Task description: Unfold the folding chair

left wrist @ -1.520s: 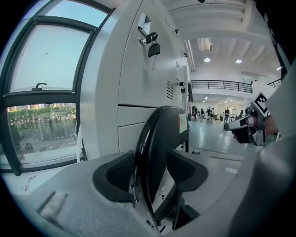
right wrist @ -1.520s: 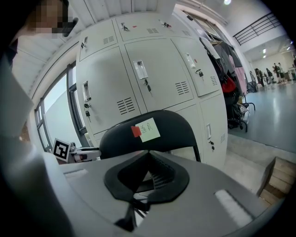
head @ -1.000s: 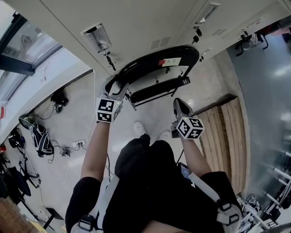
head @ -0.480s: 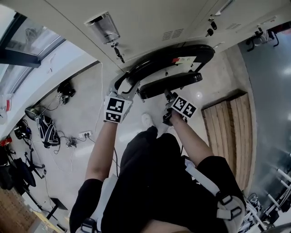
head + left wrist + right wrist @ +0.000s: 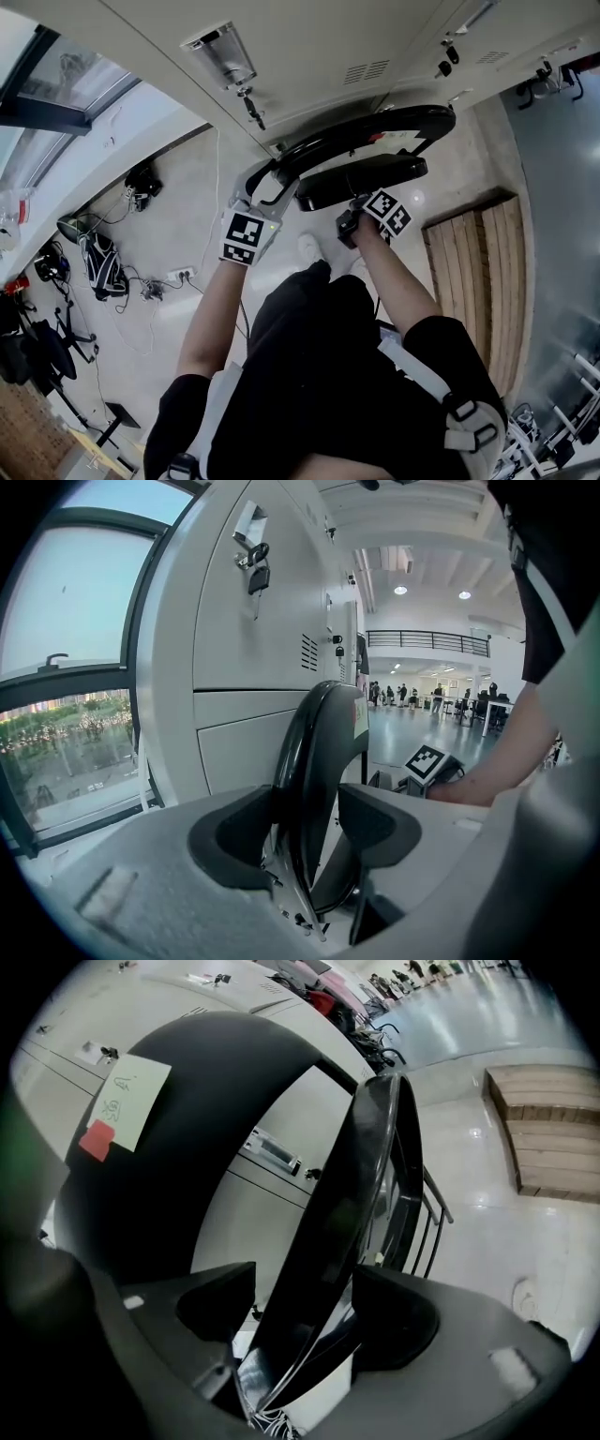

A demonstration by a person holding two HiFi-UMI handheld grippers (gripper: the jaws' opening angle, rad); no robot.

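- The folding chair (image 5: 366, 150) stands in front of the grey lockers (image 5: 328, 47), just ahead of the person's shoes (image 5: 309, 248).
- Its curved backrest (image 5: 375, 127) is uppermost. The seat (image 5: 366, 178) hangs close beneath it, steeply tilted and nowhere near level, with only a narrow gap between the two.
- The left gripper (image 5: 307, 822) is clamped on the backrest near its end, both pads against the black edge.
- The right gripper (image 5: 305, 1312) has just been opening and its jaws stand wide apart. The seat's edge runs between them, but the pads do not pinch it.
- Judged from this, the task is barely begun: the chair is steadied but not opened. The seat has yet to be gripped and swung down, and the legs spread.
- A paper label (image 5: 131, 1096) is stuck on the backrest, and a wooden platform (image 5: 473, 272) lies on the floor to the right.
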